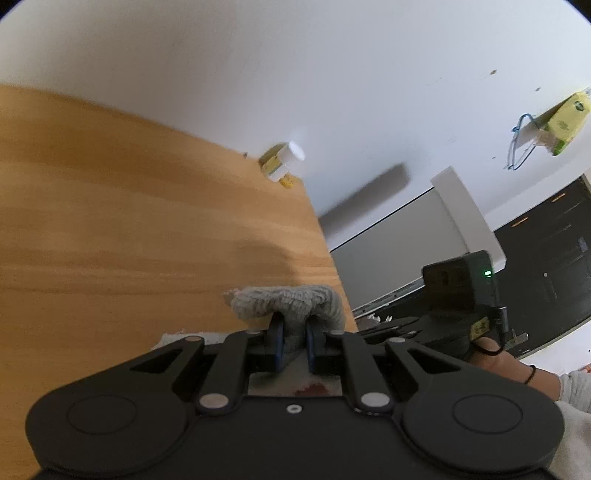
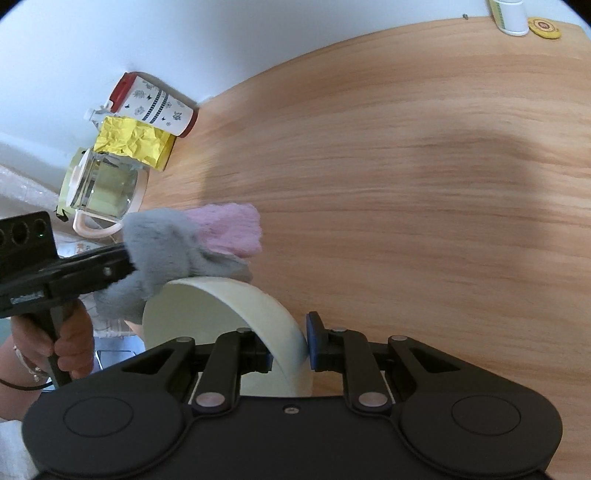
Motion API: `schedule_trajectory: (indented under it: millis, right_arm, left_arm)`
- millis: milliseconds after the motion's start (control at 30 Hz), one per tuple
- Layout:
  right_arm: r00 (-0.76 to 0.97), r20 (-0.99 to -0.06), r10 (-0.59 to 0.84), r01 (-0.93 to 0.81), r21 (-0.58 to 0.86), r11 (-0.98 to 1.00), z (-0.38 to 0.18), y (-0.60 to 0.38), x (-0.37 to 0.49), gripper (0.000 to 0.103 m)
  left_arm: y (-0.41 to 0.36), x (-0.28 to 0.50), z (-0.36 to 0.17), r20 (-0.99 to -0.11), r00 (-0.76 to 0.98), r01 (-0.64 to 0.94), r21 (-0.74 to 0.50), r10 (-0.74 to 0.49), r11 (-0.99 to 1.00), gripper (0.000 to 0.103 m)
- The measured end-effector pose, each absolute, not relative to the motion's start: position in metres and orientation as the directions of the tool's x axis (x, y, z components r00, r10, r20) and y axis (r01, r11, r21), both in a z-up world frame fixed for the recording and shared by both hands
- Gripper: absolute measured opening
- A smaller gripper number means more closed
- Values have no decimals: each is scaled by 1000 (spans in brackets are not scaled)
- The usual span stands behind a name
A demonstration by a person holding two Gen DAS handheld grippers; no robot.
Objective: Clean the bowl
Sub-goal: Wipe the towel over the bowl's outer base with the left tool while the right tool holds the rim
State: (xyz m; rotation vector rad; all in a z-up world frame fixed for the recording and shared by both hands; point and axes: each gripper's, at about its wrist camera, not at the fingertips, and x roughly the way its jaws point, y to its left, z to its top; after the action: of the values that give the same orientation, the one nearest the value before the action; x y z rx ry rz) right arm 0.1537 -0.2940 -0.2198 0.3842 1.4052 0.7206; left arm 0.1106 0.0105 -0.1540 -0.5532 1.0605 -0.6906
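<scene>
My right gripper is shut on the wall of a cream bowl, one finger inside and one outside, and holds it tilted above the wooden table. My left gripper is shut on a fluffy grey and pink cloth. In the right wrist view the left gripper comes in from the left and the cloth rests on the bowl's upper rim. The bowl is hidden in the left wrist view.
At the table's far left stand a flowered tumbler with red ends, a crumpled yellow packet and a glass jug. A white bottle and a yellow disc sit at the far table edge.
</scene>
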Motion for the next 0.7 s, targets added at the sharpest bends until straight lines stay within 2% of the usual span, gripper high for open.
schedule_trajectory:
  millis: [167, 400, 600, 700]
  right_arm:
    - [4, -754, 657, -230, 639, 735, -220, -295, 153, 23]
    - [6, -764, 646, -242, 625, 742, -223, -294, 152, 24]
    - [30, -775, 631, -275, 600, 751, -220, -291, 151, 23]
    - [39, -772, 634, -286, 600, 747, -218, -288, 153, 23]
  left_arm:
    - [5, 112, -179, -626, 287, 165, -714, -726, 681, 11]
    - [8, 117, -205, -625, 252, 70, -750, -739, 658, 11]
    - [16, 117, -203, -593, 286, 7, -784, -753, 620, 10]
    - [18, 119, -190, -564, 302, 39, -799, -769, 601, 10]
